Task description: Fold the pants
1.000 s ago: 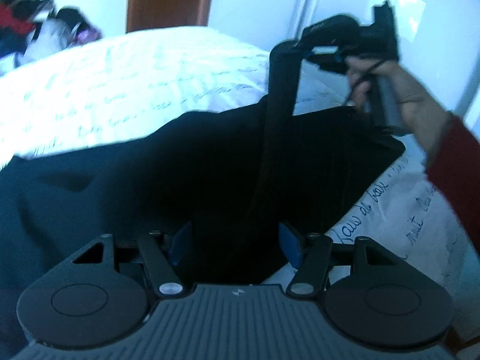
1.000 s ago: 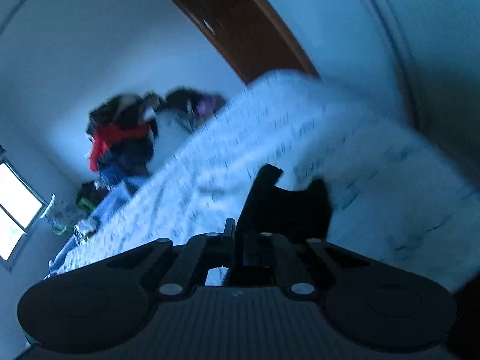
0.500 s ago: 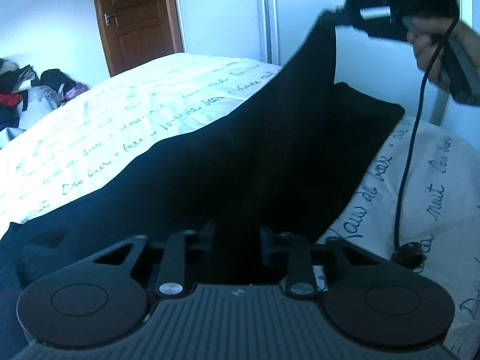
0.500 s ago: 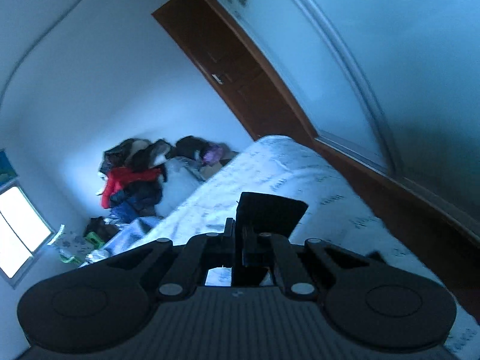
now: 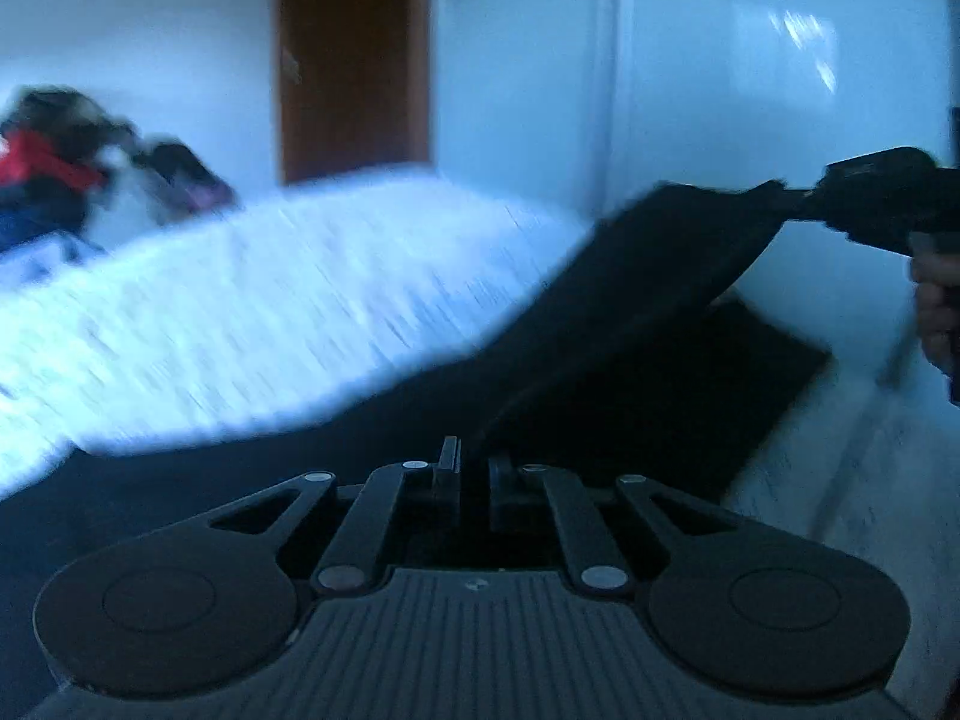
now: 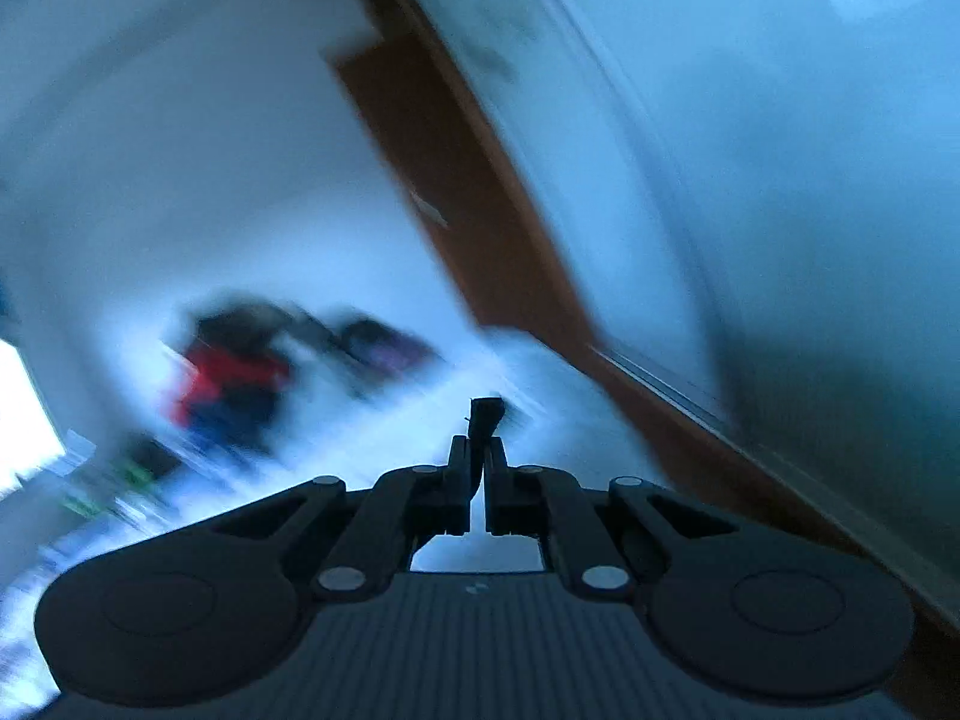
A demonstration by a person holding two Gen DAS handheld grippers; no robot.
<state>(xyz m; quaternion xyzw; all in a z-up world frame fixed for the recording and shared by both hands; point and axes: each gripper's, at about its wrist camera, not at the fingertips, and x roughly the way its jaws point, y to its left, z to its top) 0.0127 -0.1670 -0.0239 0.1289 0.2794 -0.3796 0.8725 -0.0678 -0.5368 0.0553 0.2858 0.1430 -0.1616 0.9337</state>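
Pants (image 5: 630,324) stretched over the bed (image 5: 270,312).
Our left hand-held gripper (image 5: 474,468) is closing on dark fabric at 6 o'clock; our right hand-held gripper (image 5: 804,195) pinches an edge at 3 o'clock.

right tool (image 6: 477,462) clamped on dark pants (image 6: 485,415) — blurred bed (image 6: 384,432), brown door (image 6: 456,192)

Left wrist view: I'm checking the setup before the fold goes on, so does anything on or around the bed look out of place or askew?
Nothing is damaged or spilled. The dark fabric pants are only half flat: one strip is lifted off the white printed bedcover, strung between both claws. A jumbled heap of red and dark clothes sits beyond the bed's far end.
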